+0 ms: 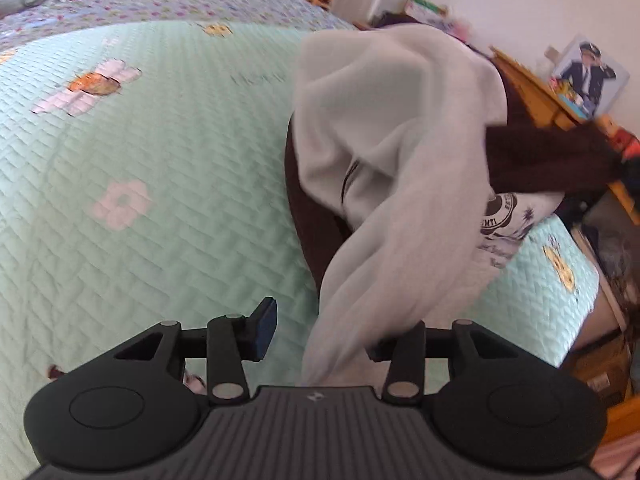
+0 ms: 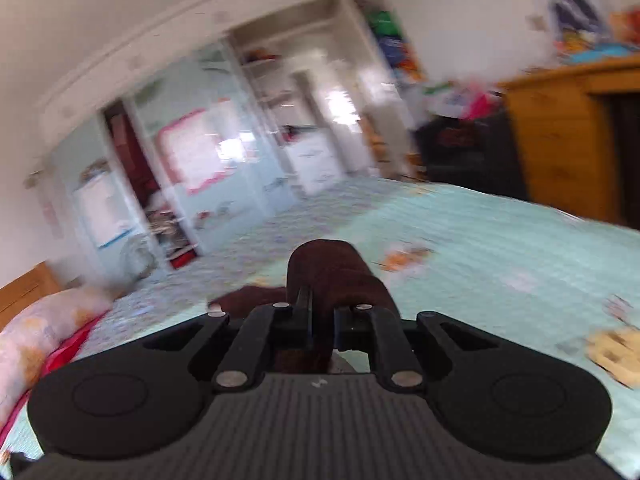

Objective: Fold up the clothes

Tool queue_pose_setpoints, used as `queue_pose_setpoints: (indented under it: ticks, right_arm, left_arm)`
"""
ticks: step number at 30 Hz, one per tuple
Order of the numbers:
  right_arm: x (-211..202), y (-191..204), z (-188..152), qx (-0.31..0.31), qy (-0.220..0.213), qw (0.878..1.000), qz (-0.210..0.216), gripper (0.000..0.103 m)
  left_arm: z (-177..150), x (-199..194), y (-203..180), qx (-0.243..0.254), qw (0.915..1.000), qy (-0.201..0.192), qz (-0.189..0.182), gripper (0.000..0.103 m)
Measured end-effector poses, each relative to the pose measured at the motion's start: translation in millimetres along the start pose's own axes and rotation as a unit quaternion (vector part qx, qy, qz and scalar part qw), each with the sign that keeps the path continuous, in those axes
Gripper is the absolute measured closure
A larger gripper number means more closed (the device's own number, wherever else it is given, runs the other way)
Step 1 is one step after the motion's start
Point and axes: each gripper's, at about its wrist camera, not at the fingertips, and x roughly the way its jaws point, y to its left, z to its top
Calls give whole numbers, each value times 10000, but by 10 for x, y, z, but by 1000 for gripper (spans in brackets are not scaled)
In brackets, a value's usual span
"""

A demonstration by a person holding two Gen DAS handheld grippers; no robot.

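On the green quilt (image 1: 140,200) a heap of clothes waits: a grey garment (image 1: 392,128) draped over a dark brown one (image 1: 312,220), with a printed white piece (image 1: 508,220) poking out at the far side. A long grey fold, likely a sleeve, trails from the heap down toward the left gripper (image 1: 320,334) and passes between its jaws. Those jaws stand apart; the left pad is clear of the cloth, and the right one is hidden behind the fold, so no pinch shows. The cloth seems only to hang through the gap rather than be held.

The right gripper (image 2: 322,320) points low across the bed, its jaws drawn nearly together on a bunch of the brown cloth (image 2: 332,276), which humps up just ahead of the fingertips. This view is smeared, so how much fabric is caught cannot be told. Holding the brown piece this way probably serves to drag it free of the grey one, so each can be laid flat alone.
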Motion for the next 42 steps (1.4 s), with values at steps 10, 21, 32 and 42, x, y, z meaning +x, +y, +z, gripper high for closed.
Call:
queue_pose_setpoints:
  ticks: [10,21,32,42]
  right_arm:
    - [87,-595,-643,240,779,9955,-487,90]
    - [51,-680,-1025,198,1067,9938,-240,90]
    - [-80,-591,-746,98,168,9998,95,92]
    - [-166,-763,-292,770,-10,9970,58,92]
  left_arm:
    - [-50,-483,-371,296,9963,-355,-723,50]
    - [812,4,-1108,714,9940,-598,-574,32]
    - [1371,10,-603,56,9885,-1467,372,93]
    - [556,-776,15,-385,9873,-1382,686,92]
